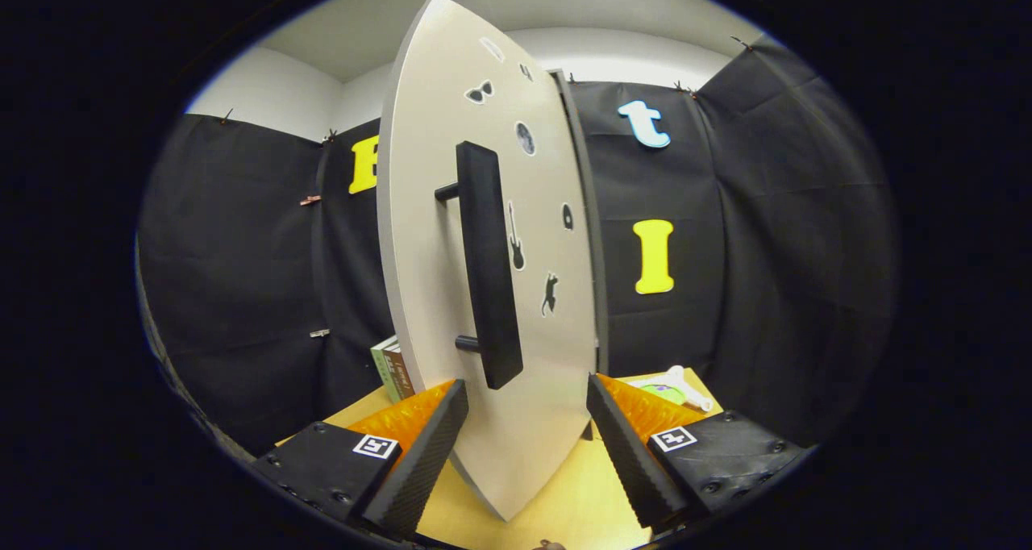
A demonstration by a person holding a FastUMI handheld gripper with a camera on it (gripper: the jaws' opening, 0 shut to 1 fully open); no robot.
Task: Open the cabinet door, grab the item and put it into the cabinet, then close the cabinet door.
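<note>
You are holding the gripper with its fingers spread wide, pinching nothing. The cabinet door is standing between them, its black handle at 12 o'clock. A small white item is lying on the surface at 2 o'clock.

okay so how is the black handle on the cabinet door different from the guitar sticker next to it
The handle is a thick bar standing off the cabinet door on two pegs; the guitar sticker lies flat on it. The handle runs along much of the door; the sticker is far smaller. The handle's lower end hangs just ahead of the open tongs; the sticker sits higher. Both are black and upright.
</note>
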